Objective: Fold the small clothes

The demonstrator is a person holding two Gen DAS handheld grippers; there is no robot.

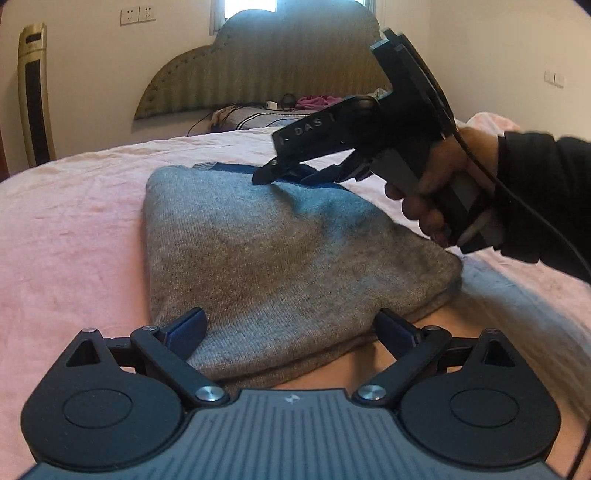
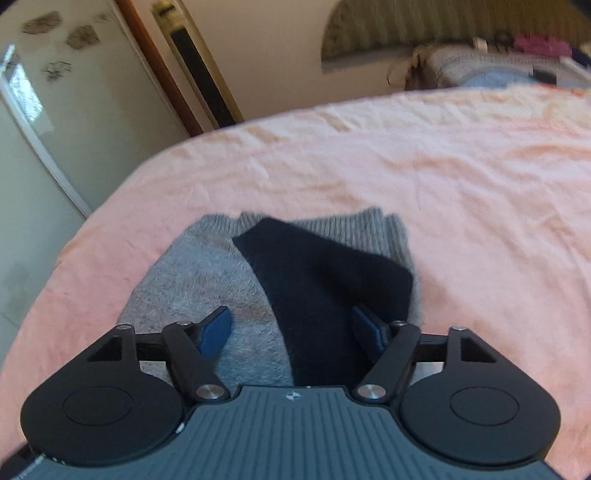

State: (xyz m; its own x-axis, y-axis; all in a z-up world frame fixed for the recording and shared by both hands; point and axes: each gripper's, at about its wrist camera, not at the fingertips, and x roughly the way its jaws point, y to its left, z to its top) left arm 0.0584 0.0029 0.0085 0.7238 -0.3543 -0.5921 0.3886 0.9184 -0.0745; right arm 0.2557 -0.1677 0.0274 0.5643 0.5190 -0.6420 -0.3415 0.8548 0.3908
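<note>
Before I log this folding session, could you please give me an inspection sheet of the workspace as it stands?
Surface: pink bedsheet, wrinkled, covering the bed.
Job's things: grey knit garment lying folded on the sheet; its dark navy part shows on top in the right wrist view.
Clutter: pillow and pink cloth near the headboard.
Grippers: left tool open at the garment's near edge; right tool open over the far edge, held in the right hand.
Cables: black cable trailing from the right tool.
Surroundings: padded headboard, wall sockets, tower fan.
</note>
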